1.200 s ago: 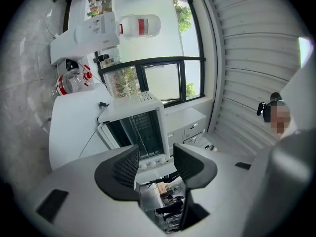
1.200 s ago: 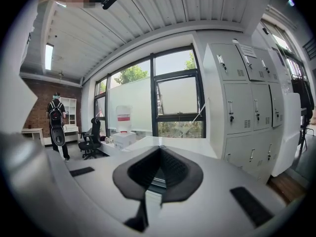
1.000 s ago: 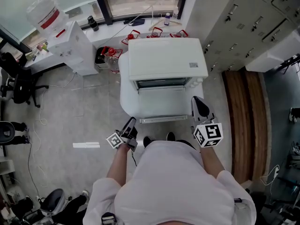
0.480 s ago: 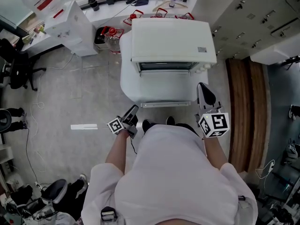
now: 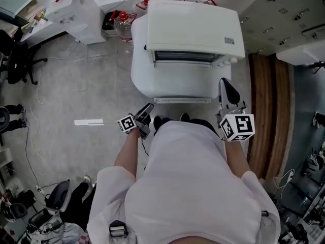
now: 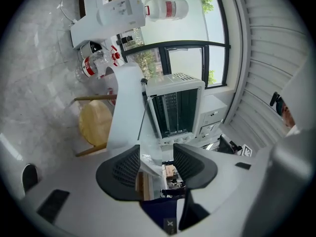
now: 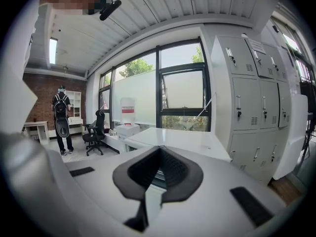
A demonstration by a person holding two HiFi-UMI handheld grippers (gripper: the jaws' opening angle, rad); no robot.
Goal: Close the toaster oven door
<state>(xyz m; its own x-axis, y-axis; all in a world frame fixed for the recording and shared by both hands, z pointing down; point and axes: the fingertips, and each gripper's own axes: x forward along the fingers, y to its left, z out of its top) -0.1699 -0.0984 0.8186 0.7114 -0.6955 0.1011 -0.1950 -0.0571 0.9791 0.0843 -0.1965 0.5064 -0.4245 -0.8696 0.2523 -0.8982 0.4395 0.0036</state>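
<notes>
Grey floor [image 5: 76,85], oven door [image 5: 183,83] beside right claw [image 5: 227,87]

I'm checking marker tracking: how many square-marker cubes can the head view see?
2. One cube rides on the left gripper, left of the person's torso; the other cube on the right gripper, near the toaster oven. None appears hidden.

The head view is looking steeply down from above the person, just in front of the toaster oven [image 5: 190,29], and is taking in its whole top. The left gripper view is sitting low and near the toaster oven's front, rolled sideways and facing its cavity. The right gripper view is looking level across the toaster oven's top toward the windows [image 7: 182,90]. All three views are sharing the toaster oven.
</notes>
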